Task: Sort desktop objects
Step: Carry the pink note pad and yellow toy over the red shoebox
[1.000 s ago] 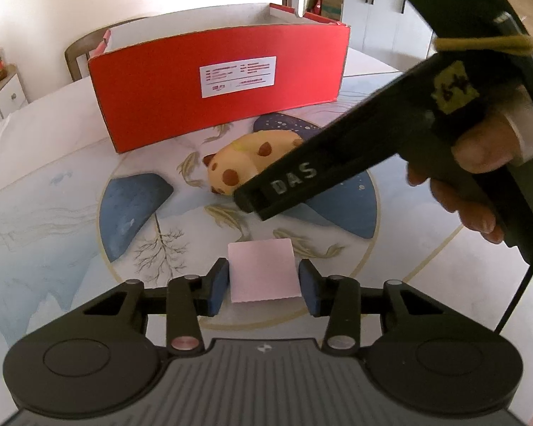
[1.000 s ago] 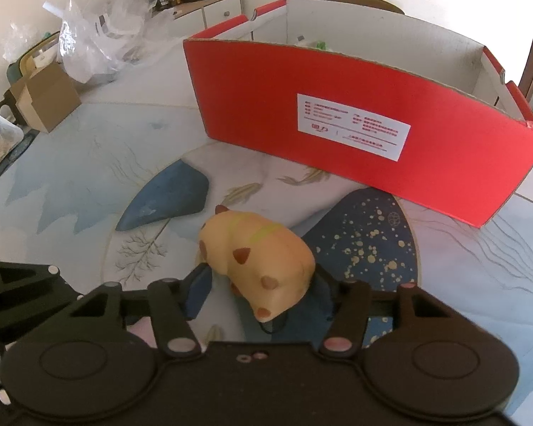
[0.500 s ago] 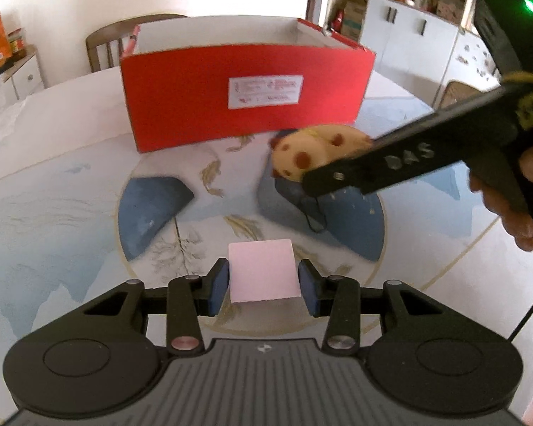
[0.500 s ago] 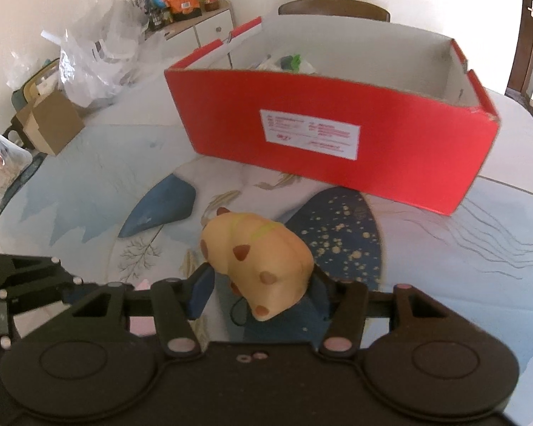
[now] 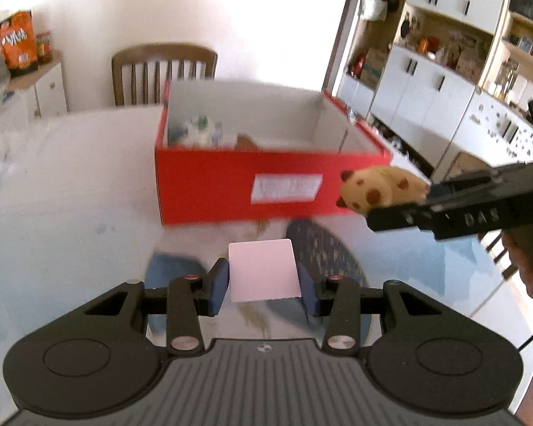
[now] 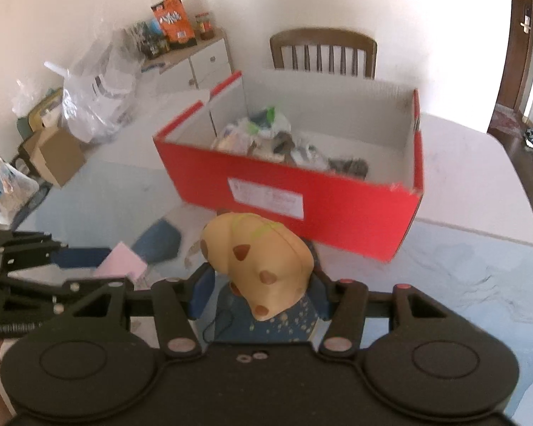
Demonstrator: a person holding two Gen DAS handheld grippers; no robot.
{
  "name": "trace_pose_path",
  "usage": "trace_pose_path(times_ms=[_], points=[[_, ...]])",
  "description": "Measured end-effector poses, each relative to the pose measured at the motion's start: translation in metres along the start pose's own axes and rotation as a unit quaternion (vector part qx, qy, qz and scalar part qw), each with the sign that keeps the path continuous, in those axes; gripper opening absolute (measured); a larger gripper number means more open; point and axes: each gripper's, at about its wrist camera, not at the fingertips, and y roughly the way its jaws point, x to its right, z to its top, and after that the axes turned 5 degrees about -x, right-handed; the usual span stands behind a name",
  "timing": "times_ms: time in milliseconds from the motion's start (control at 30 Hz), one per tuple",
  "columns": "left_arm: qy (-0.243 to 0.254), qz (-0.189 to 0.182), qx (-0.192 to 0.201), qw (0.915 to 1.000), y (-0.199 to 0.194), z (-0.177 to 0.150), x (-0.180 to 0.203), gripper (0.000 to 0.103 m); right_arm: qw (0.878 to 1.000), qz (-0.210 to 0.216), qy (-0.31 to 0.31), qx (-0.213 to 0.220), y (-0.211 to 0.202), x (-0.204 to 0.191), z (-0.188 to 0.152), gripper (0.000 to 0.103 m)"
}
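Note:
My left gripper (image 5: pixel 263 282) is shut on a pink square pad (image 5: pixel 263 269) and holds it above the table. The pad also shows in the right wrist view (image 6: pixel 122 262). My right gripper (image 6: pixel 259 291) is shut on a yellow spotted plush toy (image 6: pixel 259 252) and holds it in the air in front of the red box (image 6: pixel 323 198). In the left wrist view the toy (image 5: pixel 380 186) hangs at the right end of the red box (image 5: pixel 231 184). The open box holds several small items (image 6: pixel 266 138).
The table has a blue and white painted cloth (image 6: pixel 462 277). A wooden chair (image 5: pixel 163 71) stands behind the box. A low cabinet with snack bags (image 6: pixel 181 42) and plastic bags (image 6: pixel 92 99) are at the left. White cupboards (image 5: pixel 437 85) are at the right.
Both grippers have risen with their loads. The views now look down into the red box. The toy has moved right and up, level with the box's front wall.

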Motion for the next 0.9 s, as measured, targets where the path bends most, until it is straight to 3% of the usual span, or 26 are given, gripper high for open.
trace_pose_path(times_ms=[133,433,900], points=[[0.016,0.009,0.032,0.9993,-0.007,0.024,-0.002,0.042,1.0,0.002,-0.006,0.017,-0.014,0.007,0.014,0.055],[0.021,0.026,0.063,0.9974,-0.01,0.075,-0.012,0.042,0.999,-0.006,0.0,0.039,-0.021,0.031,0.045,0.055],[0.064,0.029,0.031,0.997,0.046,0.148,-0.01,0.042,0.999,-0.025,0.005,0.02,0.02,0.062,0.088,0.055]])
